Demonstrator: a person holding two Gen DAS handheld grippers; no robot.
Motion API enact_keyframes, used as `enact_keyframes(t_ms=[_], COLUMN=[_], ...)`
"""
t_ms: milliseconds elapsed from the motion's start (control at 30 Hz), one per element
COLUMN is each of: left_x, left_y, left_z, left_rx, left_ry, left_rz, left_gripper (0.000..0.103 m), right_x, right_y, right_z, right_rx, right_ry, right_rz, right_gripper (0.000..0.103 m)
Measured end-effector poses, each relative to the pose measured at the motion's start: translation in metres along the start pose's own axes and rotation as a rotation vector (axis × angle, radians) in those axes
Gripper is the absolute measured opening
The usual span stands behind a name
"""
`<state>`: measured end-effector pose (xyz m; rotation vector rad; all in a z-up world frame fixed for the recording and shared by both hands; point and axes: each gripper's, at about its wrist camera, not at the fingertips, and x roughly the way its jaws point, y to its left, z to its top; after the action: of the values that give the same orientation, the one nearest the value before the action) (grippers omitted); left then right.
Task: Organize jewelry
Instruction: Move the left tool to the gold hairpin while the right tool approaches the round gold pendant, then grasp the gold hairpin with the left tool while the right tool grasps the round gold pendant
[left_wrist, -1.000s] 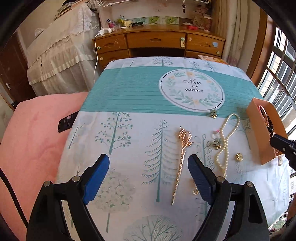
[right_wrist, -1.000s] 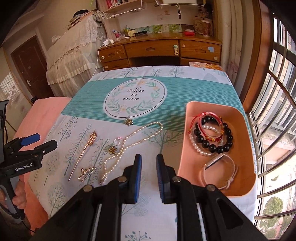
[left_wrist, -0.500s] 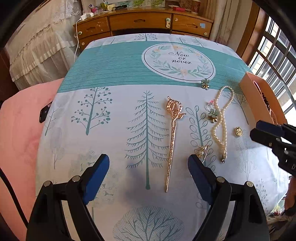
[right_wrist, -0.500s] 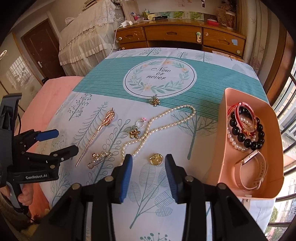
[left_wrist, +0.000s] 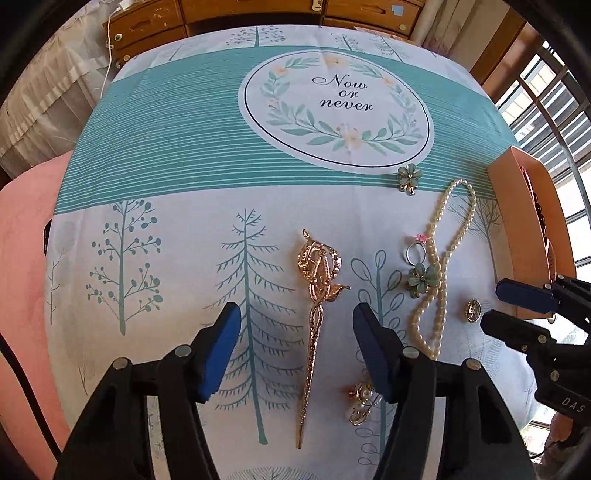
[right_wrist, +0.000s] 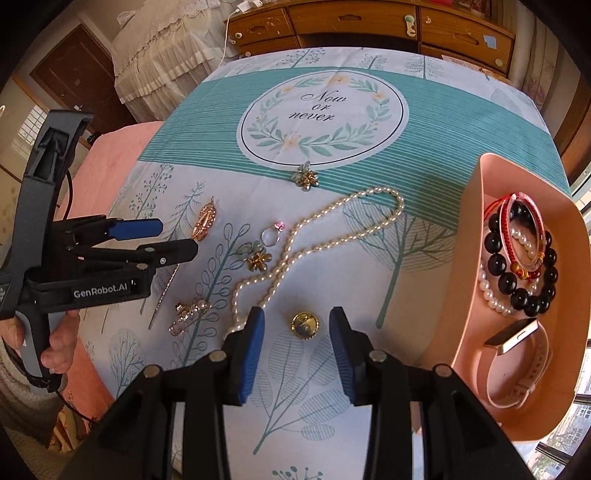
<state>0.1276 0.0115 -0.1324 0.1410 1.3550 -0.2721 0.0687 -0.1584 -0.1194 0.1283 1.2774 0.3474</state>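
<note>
Table with a teal tree-print cloth (right_wrist: 424, 122); on it a gold hairpin (left_wrist: 316, 321), pearl necklace (right_wrist: 332, 225), ring (right_wrist: 272, 233), two flower brooches (right_wrist: 306, 179), gold button (right_wrist: 304, 325), pin (right_wrist: 189, 315), and a pink tray (right_wrist: 471, 258).

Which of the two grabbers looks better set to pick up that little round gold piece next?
The right gripper, probably. Its open jaws already sit either side of the round gold button, and the pink tray is just beside it. The left gripper is lined up on the gold hairpin instead.

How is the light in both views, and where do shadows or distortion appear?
Left wrist view: sunlit cloth, gripper shadows around the gold hairpin, fisheye bending the tablecloth edges. Right wrist view: sharp focus, soft shadow near the round gold button, dark corner vignette.
</note>
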Motion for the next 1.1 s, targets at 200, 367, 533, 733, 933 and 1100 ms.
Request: enact_keyframes(t_ms=[200,367,533,733,933,1100], left_x=[0.013,0.013,0.011,0.004,-0.008,-0.017], left_y=[-0.011,-0.018,-0.028,-0.01,0.006,0.012], left_z=[0.005,0.008,0.012,0.005,-0.002,-0.005], left_rx=[0.042,0.05,0.031,-0.034,-0.067,-0.079], left_ry=[0.044,0.027,0.028,0.019,-0.004,-0.012], left_rz=[0.041,0.039,0.032,0.018,0.018,0.012], left_gripper=[0.058,0.034,0.006,0.006,0.006,0.006], right_x=[0.0,0.001,0.009,0.01,0.014,0.023], right_y=[-0.007,0.005,0.016,0.021,0.009,0.002], right_z=[0.017,0.01,0.004,0.004,0.007,0.008], right_rx=[0.004,-0.047,-0.074,-0.102,-0.095,-0.086], right_ry=[0.042,0.053,0.082,0.092,0.112,0.15], right_rz=[-0.032,-0.004,0.024,0.0,-0.038,-0.05], right_gripper=[0.037,0.037,0.037,0.037,0.037,0.037])
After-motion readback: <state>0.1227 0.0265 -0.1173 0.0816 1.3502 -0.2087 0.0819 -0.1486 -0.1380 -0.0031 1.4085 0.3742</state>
